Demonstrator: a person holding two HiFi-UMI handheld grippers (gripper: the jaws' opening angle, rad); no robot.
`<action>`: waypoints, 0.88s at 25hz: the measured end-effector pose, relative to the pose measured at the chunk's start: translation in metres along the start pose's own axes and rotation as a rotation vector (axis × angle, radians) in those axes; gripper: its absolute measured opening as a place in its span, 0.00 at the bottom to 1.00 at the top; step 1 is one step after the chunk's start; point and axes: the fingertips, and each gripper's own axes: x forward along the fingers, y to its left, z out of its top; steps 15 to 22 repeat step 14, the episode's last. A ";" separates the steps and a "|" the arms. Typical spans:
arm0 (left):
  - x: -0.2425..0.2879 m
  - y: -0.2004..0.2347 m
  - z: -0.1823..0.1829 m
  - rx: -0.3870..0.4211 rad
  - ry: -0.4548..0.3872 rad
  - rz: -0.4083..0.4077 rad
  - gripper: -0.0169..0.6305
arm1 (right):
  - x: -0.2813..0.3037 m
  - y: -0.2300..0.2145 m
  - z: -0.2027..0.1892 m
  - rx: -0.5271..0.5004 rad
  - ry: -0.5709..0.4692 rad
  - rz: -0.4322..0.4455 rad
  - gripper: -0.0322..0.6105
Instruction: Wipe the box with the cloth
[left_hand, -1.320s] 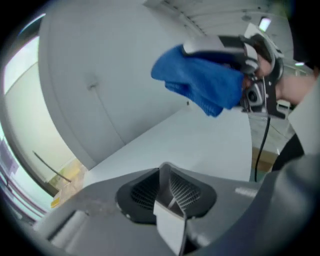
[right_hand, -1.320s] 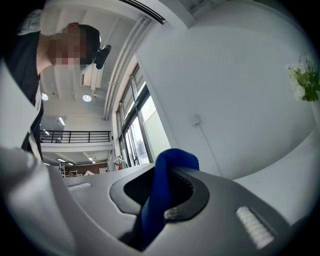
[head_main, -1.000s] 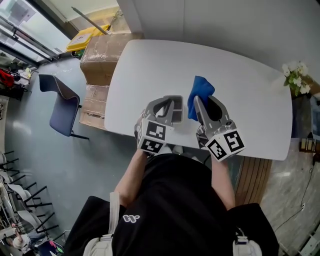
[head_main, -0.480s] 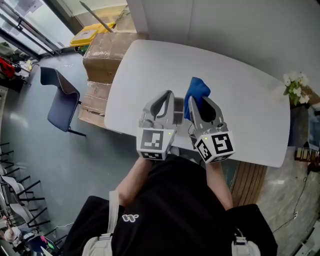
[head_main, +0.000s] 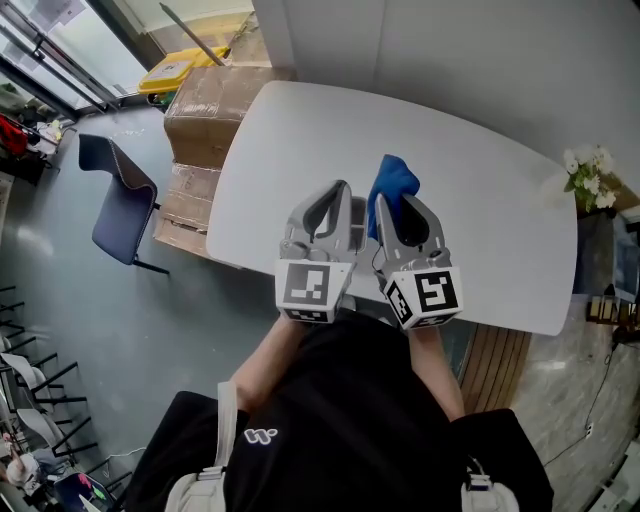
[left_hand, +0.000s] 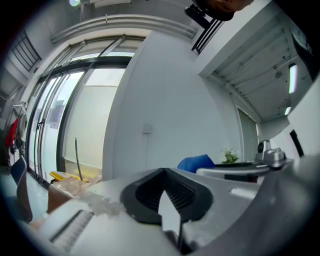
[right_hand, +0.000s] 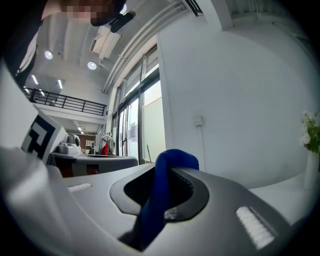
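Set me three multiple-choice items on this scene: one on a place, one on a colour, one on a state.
1. The cardboard boxes stand: A on the floor beside the table; B on a shelf; C on the table.
2. The cloth is: A red; B blue; C green.
3. The right gripper is: A open, empty; B shut on the cloth; C lying on the table.
Key: A, the head view shows them below the table's edge; B, blue in every view; B, the cloth is pinched between its jaws.
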 end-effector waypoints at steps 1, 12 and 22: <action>0.000 0.000 0.000 0.000 0.001 -0.001 0.03 | 0.000 0.000 0.000 -0.003 0.001 -0.001 0.13; -0.001 0.002 -0.003 0.005 0.014 -0.004 0.03 | 0.000 0.002 -0.001 -0.034 0.005 0.007 0.13; -0.002 0.002 -0.003 0.004 0.017 -0.004 0.03 | 0.000 0.002 0.000 -0.037 0.006 0.007 0.13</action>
